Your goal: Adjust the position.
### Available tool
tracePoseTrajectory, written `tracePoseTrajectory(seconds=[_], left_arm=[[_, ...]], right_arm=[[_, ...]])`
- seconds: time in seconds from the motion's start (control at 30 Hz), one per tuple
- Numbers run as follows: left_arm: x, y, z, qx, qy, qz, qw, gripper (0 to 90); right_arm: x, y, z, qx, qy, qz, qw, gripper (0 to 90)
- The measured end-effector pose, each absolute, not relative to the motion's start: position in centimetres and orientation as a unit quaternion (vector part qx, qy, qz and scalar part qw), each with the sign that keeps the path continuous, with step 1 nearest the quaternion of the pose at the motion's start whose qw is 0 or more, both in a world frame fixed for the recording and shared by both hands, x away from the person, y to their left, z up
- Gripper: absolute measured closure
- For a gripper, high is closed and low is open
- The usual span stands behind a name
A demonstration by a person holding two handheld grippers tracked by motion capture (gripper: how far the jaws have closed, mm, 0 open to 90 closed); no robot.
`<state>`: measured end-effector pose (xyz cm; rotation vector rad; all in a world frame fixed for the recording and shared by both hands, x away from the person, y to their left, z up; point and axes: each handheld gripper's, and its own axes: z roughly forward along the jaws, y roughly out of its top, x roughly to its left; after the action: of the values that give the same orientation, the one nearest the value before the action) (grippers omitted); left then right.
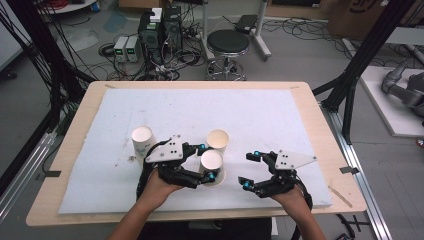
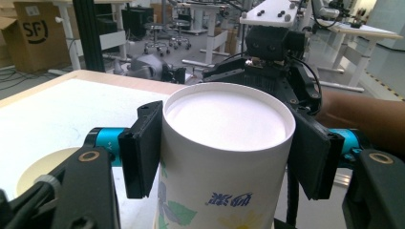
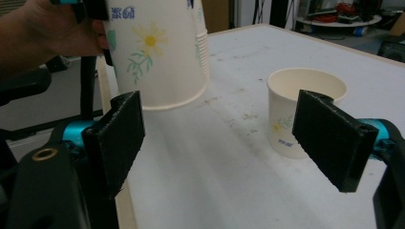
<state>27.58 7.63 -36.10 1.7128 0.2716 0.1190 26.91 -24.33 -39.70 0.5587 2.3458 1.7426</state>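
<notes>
A white paper cup (image 1: 211, 162) printed with a yellow daisy and green leaves stood upright, mouth up, lifted just clear of the white mat; in the right gripper view (image 3: 157, 52) its base hung above the surface. A second cup's rim showed nested around it. It sat near the mat's front, just before another cup.

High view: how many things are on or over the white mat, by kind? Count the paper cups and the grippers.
Paper cups: 3 (held cup, middle cup, left cup)
Grippers: 2 (left gripper shut on the held cup, right gripper open, nothing between its jaws)
Total: 5
</notes>
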Motion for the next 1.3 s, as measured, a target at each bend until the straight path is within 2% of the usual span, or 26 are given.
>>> tracePoseTrajectory(seconds=[0.53, 1.13, 1.23, 1.3], left_arm=[[27.3, 6.6, -36.9, 0.759, 0.098, 0.031, 0.643, 34.6], [27.1, 5.8, -37.1, 0.754, 0.081, 0.010, 0.652, 34.8], [27.1, 5.7, -37.1, 0.752, 0.078, 0.007, 0.655, 35.0], [27.1, 5.6, -37.1, 0.751, 0.078, 0.006, 0.655, 35.0]], right_arm=[[26.5, -20.9, -39.9, 0.133, 0.801, 0.582, 0.048, 18.9], [26.6, -19.9, -40.5, 0.113, 0.796, 0.595, 0.010, 20.4], [26.7, -19.9, -40.7, 0.109, 0.792, 0.601, 0.001, 25.8], [26.8, -19.8, -40.8, 0.109, 0.791, 0.602, -0.002, 25.9]])
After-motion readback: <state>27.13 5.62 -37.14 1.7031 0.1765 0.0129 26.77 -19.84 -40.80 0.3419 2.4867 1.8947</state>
